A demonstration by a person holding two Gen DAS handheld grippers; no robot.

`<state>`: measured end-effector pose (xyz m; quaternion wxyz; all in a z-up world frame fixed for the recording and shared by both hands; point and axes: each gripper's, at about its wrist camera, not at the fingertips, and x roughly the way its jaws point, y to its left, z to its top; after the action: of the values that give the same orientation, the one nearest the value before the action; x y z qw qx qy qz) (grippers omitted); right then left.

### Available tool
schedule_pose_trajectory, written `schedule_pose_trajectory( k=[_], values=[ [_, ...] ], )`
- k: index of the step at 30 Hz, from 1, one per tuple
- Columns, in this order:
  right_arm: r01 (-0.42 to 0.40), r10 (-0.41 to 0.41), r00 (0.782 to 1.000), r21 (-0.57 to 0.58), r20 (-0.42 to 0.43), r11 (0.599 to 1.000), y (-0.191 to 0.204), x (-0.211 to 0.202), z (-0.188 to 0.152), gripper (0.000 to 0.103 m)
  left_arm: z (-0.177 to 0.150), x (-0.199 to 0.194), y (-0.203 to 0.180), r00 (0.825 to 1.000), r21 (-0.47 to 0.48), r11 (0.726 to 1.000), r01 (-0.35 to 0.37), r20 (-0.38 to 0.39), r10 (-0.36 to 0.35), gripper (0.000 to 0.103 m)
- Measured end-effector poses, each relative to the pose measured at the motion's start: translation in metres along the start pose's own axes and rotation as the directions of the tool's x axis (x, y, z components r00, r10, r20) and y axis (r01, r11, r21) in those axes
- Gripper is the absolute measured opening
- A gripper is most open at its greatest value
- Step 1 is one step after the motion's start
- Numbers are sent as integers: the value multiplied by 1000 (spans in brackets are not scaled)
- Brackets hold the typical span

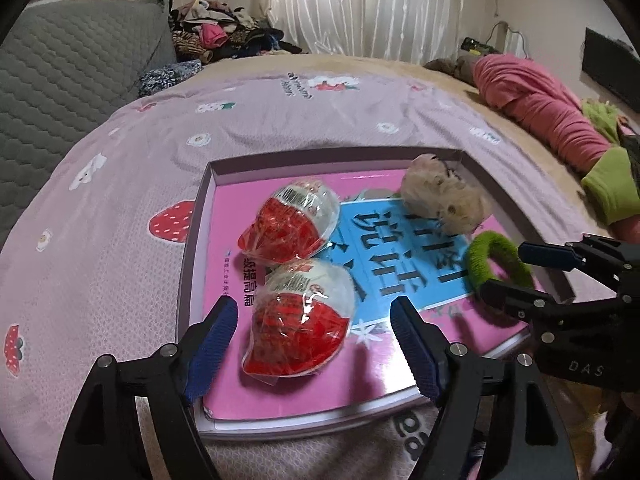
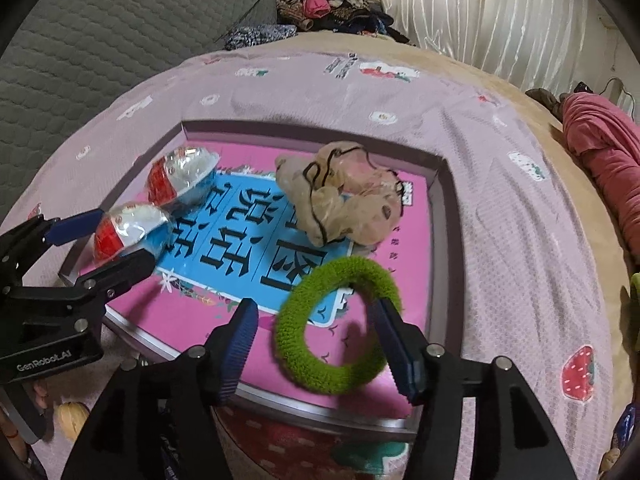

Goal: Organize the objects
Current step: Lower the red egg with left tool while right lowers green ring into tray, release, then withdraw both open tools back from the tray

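Note:
A shallow box (image 1: pixel 200 216) (image 2: pixel 440 200) lies on the bed with a pink and blue book (image 1: pixel 400 248) (image 2: pixel 240 232) inside. On the book lie two red and white wrapped eggs, a near egg (image 1: pixel 304 320) (image 2: pixel 128 232) and a far egg (image 1: pixel 292 220) (image 2: pixel 180 180), a crumpled beige bag (image 1: pixel 444 196) (image 2: pixel 344 196) and a green fuzzy hair ring (image 1: pixel 496 260) (image 2: pixel 340 328). My left gripper (image 1: pixel 316 344) (image 2: pixel 100 240) is open, its fingers either side of the near egg. My right gripper (image 2: pixel 316 344) (image 1: pixel 516 276) is open around the green ring's near part.
The bed has a lilac strawberry-print cover (image 1: pixel 120 184) (image 2: pixel 520 240). A grey quilted cushion (image 1: pixel 60 80) is at the left. A pink and green garment (image 1: pixel 560 120) lies at the right. A pile of clothes (image 1: pixel 224 32) is at the back.

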<state>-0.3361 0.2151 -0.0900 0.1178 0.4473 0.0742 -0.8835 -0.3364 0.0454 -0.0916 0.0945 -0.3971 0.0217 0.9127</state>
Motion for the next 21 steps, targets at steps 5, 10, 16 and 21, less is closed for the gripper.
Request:
schedule_pose_trajectory(
  k=[5,10,16,21],
  values=[
    [12,-12,1000,18,20,1000,-4,-13,2,73,2,-8,-1,1000,-12,1000,20,-4,-21,81],
    [32,-35,997,41,65,999,-10,-33,4,80,3,-23,-3,1000,-13,1000,4,25,-4,81],
    [39,-47,989,59,140,998,-13,-71,5,86,6,-51,2,999,-33,999,-2,51,3,82],
    [30,-47,977,83,207,996,-12,-113,-3,93,-1,-84,-3,997,-38,999,16,75,-13,82]
  ],
)
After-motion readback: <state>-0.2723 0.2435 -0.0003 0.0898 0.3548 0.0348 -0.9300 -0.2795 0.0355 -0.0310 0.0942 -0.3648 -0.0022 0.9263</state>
